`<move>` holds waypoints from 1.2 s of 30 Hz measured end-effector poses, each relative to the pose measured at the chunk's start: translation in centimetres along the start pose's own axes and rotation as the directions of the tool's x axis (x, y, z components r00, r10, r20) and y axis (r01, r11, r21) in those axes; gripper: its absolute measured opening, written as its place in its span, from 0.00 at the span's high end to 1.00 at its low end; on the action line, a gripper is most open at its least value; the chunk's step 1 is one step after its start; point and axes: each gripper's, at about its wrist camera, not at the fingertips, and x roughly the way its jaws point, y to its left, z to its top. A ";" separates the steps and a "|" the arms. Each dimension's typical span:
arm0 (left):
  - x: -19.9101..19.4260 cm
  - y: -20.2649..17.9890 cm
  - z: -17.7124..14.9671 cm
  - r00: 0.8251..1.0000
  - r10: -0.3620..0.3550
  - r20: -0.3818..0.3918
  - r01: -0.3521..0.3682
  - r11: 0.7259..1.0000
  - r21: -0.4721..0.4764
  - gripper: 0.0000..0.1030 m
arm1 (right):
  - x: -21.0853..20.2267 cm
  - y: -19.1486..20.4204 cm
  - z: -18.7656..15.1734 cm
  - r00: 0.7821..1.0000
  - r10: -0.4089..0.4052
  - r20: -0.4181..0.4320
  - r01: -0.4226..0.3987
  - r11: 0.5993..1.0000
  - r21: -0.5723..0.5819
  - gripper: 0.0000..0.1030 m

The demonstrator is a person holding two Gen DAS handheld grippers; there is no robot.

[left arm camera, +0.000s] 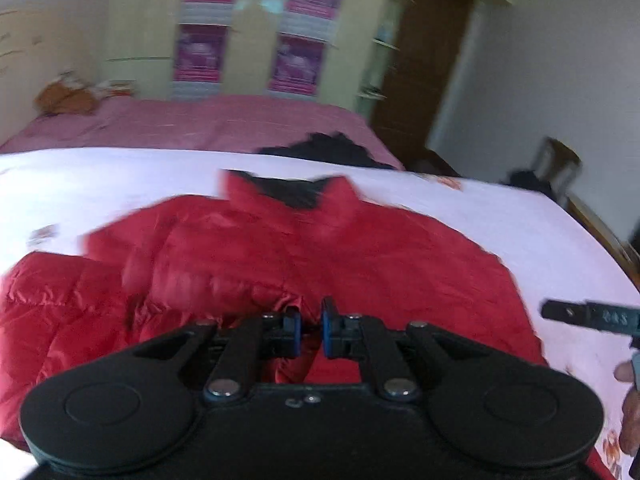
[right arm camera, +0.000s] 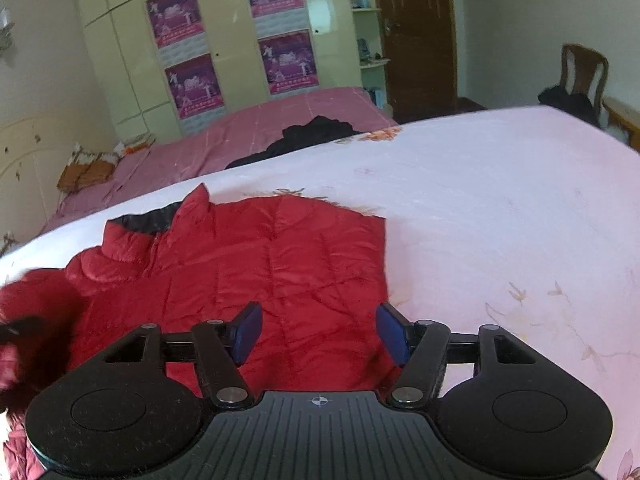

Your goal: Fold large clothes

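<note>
Red quilted puffer jacket: flat on white bed, collar pointing away, long axis ahead | left tongs: pinching jacket fabric | right tongs: spread over jacket

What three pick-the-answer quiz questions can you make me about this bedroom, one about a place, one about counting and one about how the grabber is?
1. Where does the red jacket lie?
A. in a basket
B. on the white flowered sheet
C. on a table

2. How many purple posters are on the wardrobe?
A. two
B. six
C. four

3. How do the jaws of the right gripper stand?
A. open, with nothing pinched
B. shut tight
C. shut on a sock

Answers:
1 B: the jacket is spread flat on the sheet on the bed.
2 C: two pairs of posters show, one poster above the other in each.
3 A: the blue pads stand wide apart above the jacket.
</note>
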 end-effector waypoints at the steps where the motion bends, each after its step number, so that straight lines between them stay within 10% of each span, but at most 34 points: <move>1: 0.6 -0.8 -0.2 1.000 -0.011 -0.010 0.012 1.000 0.024 0.91 | 0.0 -0.7 0.1 1.000 -0.003 0.000 0.003 1.000 0.019 0.39; 11: 5.7 -7.1 -1.0 0.994 -0.016 -0.107 0.027 0.994 0.103 0.87 | -2.0 -6.8 1.1 1.000 0.012 0.021 -0.015 0.990 0.142 0.39; 14: 5.8 -8.9 -1.1 0.995 0.035 -0.093 -0.020 0.986 0.164 0.67 | -2.7 -8.3 1.2 0.999 0.014 0.033 -0.019 0.986 0.165 0.36; 16: 5.0 -10.4 -1.5 0.995 0.066 -0.068 -0.048 0.969 0.243 0.58 | -3.3 -8.9 1.2 0.999 0.007 0.054 -0.016 0.985 0.170 0.13; 23: 3.8 -13.2 -3.2 0.999 0.002 -0.040 0.013 0.931 0.364 0.27 | -4.4 -9.4 1.4 0.997 0.033 0.064 -0.043 0.986 0.161 0.13; 30: 3.4 -14.7 -4.4 0.999 0.017 -0.030 0.000 0.872 0.490 0.33 | -4.0 -9.3 1.5 0.998 0.048 0.044 -0.055 0.985 0.161 0.14; 36: 3.5 -9.0 -3.1 0.996 -0.081 -0.032 0.083 0.994 0.072 0.62 | -4.2 -9.0 1.4 0.999 0.042 0.031 -0.046 0.989 0.137 0.14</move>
